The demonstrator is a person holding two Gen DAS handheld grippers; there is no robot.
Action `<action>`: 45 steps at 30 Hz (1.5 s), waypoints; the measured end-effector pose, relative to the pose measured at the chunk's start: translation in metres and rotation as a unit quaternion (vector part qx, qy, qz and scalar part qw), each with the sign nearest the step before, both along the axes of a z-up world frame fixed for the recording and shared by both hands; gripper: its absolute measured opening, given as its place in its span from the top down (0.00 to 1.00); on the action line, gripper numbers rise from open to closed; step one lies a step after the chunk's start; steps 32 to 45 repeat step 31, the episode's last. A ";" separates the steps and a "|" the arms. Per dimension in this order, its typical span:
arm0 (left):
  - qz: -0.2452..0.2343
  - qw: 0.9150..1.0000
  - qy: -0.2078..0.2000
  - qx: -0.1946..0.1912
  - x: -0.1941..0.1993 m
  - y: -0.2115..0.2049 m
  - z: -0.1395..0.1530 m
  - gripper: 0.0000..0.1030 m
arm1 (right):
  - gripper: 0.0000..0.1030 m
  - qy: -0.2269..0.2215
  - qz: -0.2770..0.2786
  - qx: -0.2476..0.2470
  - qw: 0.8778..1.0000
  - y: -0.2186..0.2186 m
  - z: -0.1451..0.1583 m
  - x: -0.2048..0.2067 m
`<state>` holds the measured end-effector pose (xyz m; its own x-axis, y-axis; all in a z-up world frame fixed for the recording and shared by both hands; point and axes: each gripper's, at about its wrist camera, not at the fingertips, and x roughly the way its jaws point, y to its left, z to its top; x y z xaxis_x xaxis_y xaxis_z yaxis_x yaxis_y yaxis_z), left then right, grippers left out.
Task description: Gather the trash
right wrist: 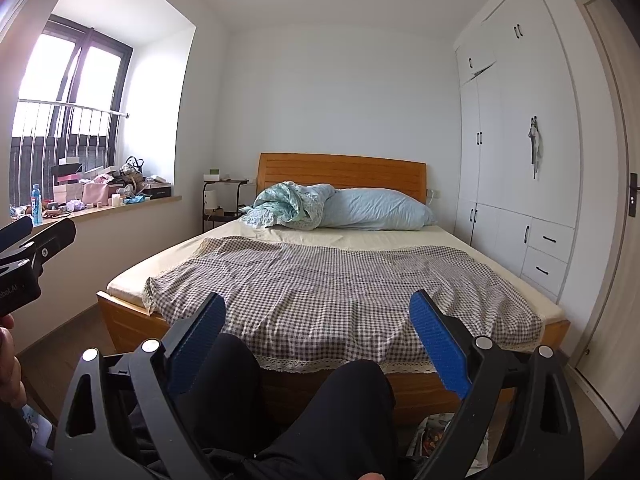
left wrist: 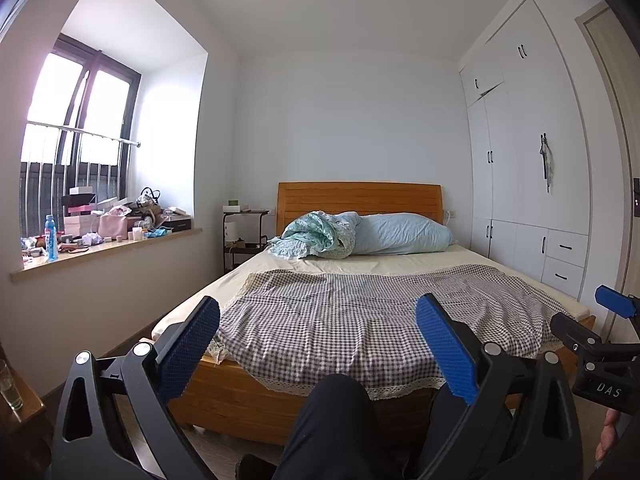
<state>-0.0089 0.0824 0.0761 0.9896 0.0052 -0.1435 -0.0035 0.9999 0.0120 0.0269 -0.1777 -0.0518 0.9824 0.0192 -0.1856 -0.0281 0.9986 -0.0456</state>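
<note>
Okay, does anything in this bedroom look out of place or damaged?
Yes. One upper wardrobe door hangs crooked, its lower edge slanting against the straight doors around it. The windowsill is heaped with boxes and loose clutter. The bedding is bunched up.

Clutter on windowsill (left wrist: 120, 220) too small, jumbled to sort trash from keepsakes. Glass (left wrist: 9, 384) cut by left edge. Printed paper on floor (right wrist: 434, 438) mostly hidden behind right gripper (right wrist: 318, 344) and dark trouser leg (right wrist: 320, 420). Bed's (left wrist: 280, 404) near edge partly masked by legs.
</note>
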 end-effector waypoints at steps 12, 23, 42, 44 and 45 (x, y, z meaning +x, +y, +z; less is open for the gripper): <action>0.008 1.000 -0.002 0.000 0.000 0.000 0.001 0.07 | 0.13 0.000 0.001 -0.002 1.000 0.000 -0.001 -0.001; 0.005 1.000 0.005 -0.006 0.003 0.002 0.000 0.07 | 0.13 -0.001 0.000 -0.005 1.000 -0.001 -0.003 0.000; 0.024 0.999 0.017 -0.028 0.066 0.016 -0.011 0.07 | 0.13 0.029 -0.010 0.010 0.999 -0.017 -0.019 0.057; 0.024 0.999 0.017 -0.028 0.066 0.016 -0.011 0.07 | 0.13 0.029 -0.010 0.010 0.999 -0.017 -0.019 0.057; 0.024 0.999 0.017 -0.028 0.066 0.016 -0.011 0.07 | 0.13 0.029 -0.010 0.010 0.999 -0.017 -0.019 0.057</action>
